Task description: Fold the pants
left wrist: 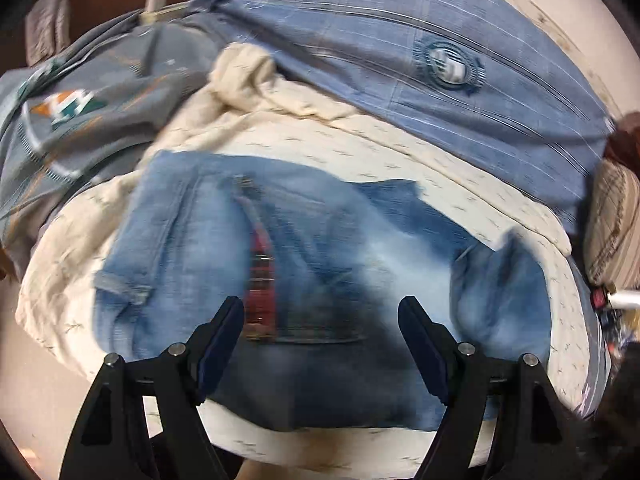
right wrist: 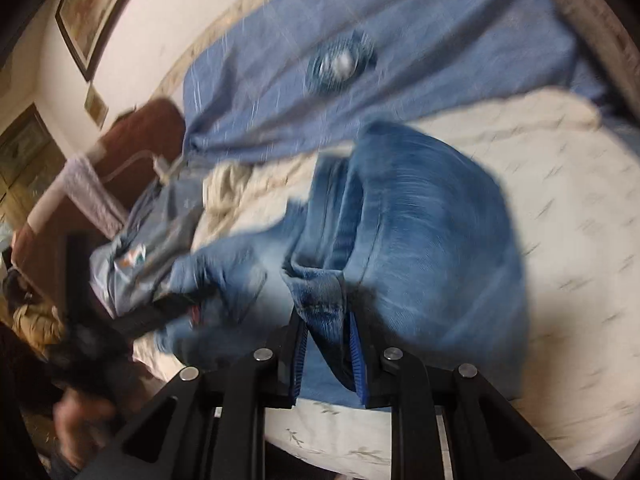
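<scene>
Cream bedspread under blue jeans

Left gripper, right gripper: black angular arms, silver pivot screws, blue ribbed jaws.

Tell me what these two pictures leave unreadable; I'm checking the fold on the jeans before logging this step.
- Left wrist view: the dark red label on the faded blue denim jeans is smeared by motion blur; its print cannot be read.
- Left wrist view: the jeans' near edge lies behind the open left hand-held gripper.
- Right wrist view: the denim fold inside the right hand-held gripper is hidden by its pads.
- Both views: blur hides the layer count.
</scene>
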Demonstrator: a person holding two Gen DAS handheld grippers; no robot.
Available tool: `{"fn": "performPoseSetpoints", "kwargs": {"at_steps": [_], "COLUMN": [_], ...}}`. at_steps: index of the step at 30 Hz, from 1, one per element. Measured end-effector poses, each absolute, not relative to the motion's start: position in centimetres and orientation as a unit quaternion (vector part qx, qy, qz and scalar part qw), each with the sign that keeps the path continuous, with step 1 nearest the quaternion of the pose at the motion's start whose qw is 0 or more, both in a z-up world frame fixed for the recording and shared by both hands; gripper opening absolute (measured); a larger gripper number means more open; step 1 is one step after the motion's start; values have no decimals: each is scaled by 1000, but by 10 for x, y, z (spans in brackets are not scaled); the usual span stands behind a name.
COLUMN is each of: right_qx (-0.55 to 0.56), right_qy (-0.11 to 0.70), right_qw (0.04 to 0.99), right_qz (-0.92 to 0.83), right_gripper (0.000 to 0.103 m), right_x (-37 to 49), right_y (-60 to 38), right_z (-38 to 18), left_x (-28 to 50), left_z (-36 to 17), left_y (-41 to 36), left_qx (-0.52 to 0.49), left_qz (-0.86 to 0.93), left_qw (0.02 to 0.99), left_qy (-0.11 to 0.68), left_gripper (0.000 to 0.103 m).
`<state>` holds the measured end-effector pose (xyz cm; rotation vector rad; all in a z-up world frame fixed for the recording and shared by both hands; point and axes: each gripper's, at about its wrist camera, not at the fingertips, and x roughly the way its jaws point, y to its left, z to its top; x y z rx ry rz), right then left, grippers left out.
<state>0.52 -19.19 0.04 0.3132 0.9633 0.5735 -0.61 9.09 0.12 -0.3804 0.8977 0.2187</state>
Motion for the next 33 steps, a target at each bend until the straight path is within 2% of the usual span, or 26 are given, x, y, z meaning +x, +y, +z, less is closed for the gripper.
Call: {"fn": "performPoseSetpoints", "kwargs": {"at_steps": [2,3,4,6,10,16,23,25,26,27,33], "right_qx": [144,152,158,172,206,288,328,325,321,317,320], "right_qy": [495,475,466,470,430,384,390,392,391,390,395], "right_qw": [810,816,815,804,816,845,825,823,823,824,820], "right_qz": [281,292,306,321,326,234,243,254,259,263,263], "right_gripper": [39,48,65,78,78,78,78,78,78,78,78], "right_x": [11,7,5,3,-6,-6,1,2,0,0,0], "right_y": [-179,-182,-184,-188,-219,-297,-316,-311,-310,-309,-310], "right_z": [-30,-30,-26,-14,10,10,-2,-2,-3,-2,-7], "left_x": [-1,0,2,11,34,66,104,114,118,117,117], "left_z": [-6,-8,-8,-7,-2,-13,-40,-46,-48,-48,-53], "left_y": [96,95,92,83,67,27,9,3,-3,-7,-18], "left_qx": [-189,-191,-189,-190,-210,-273,-349,-354,-348,-342,-321], "left_qz": [103,97,92,76,18,-137,-181,-178,-177,-180,-189], "left_qw": [872,870,870,871,871,824,775,769,767,767,775], "left_qy": [440,445,446,446,444,478,494,502,510,513,511], "left_gripper": [80,80,80,80,80,80,79,75,63,57,57]}}
